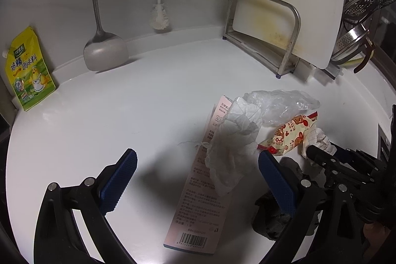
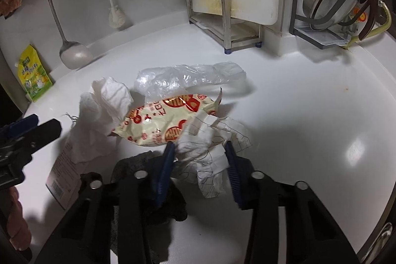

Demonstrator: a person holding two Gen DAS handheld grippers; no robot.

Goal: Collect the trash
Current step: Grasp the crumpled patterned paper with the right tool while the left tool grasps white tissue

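Right gripper pinching crumpled white grid-lined paper at lower centre of frame, ready for lifting away. Left gripper spread wide over crumpled white tissue and long pink printed card, apparently lining up next grab.

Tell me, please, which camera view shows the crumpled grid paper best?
The right wrist view: the crumpled grid paper sits in the middle of the frame between the right gripper's jaws, its ruled lines plain. The left wrist view shows only an edge of it, behind the snack wrapper.
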